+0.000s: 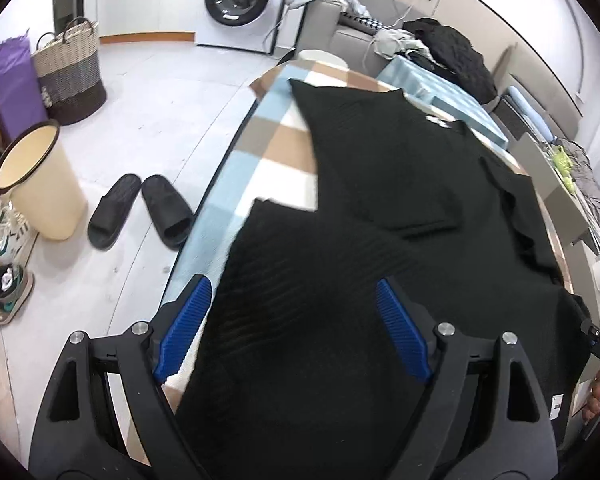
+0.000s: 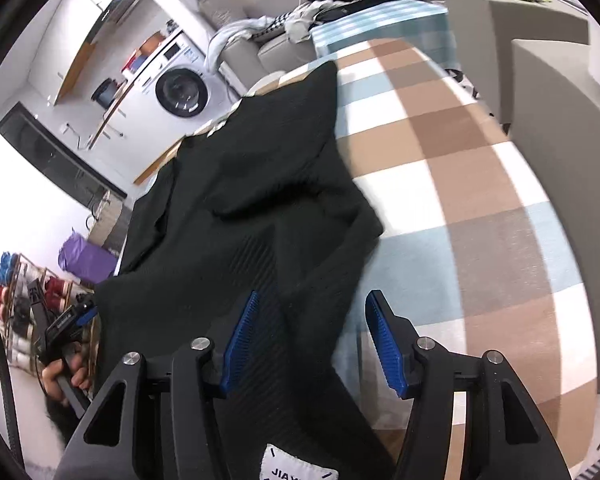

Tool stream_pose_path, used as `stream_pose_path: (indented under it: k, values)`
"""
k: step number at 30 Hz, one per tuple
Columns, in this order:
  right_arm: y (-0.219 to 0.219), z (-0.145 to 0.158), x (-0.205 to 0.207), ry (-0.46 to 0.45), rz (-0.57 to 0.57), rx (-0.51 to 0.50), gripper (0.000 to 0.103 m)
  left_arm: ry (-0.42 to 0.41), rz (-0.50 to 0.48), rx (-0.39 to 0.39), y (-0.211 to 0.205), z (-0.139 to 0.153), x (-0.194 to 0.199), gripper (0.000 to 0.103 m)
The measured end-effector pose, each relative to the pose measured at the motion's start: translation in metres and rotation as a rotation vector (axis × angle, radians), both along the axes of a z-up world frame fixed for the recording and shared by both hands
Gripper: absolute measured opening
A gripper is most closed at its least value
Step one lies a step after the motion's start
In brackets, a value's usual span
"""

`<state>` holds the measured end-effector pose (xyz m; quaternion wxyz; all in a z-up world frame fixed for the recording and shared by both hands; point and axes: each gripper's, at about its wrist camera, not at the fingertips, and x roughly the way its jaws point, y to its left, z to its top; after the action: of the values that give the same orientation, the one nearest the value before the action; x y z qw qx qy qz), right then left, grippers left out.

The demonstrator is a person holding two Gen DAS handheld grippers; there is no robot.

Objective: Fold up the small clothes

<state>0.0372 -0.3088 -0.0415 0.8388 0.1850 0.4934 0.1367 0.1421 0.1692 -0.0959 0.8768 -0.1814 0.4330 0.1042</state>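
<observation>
A black ribbed garment (image 1: 380,184) lies spread on a table covered by a checked cloth (image 1: 276,148); one part is folded over itself. My left gripper (image 1: 294,300) is open, its blue pads (image 1: 186,320) on either side of the garment's near part. In the right wrist view the garment (image 2: 252,200) runs from the far edge toward the camera, a white label (image 2: 296,466) at the bottom. My right gripper (image 2: 312,320) is open, its blue pads (image 2: 384,344) straddling the garment's near edge. The other gripper (image 2: 66,326) shows at the left, held by a hand.
On the floor left of the table are black slippers (image 1: 140,208), a cream bin (image 1: 40,180), a woven basket (image 1: 72,72) and sneakers. A washing machine (image 1: 244,0) stands behind. A sofa with piled clothes (image 1: 444,52) lies beyond the table. The checked cloth (image 2: 480,200) shows right of the garment.
</observation>
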Motion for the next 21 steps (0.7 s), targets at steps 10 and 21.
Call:
stream_pose_path:
  k: [10,21]
  values:
    - [0.012,-0.002,-0.005,0.004,0.028,0.012,0.056,0.033,0.019,-0.023,0.015,-0.021,0.013,0.082]
    - [0.016,0.0,0.001,-0.043,0.066,0.01,0.008,-0.055,-0.065,-0.073,-0.008,-0.001,-0.009,0.006]
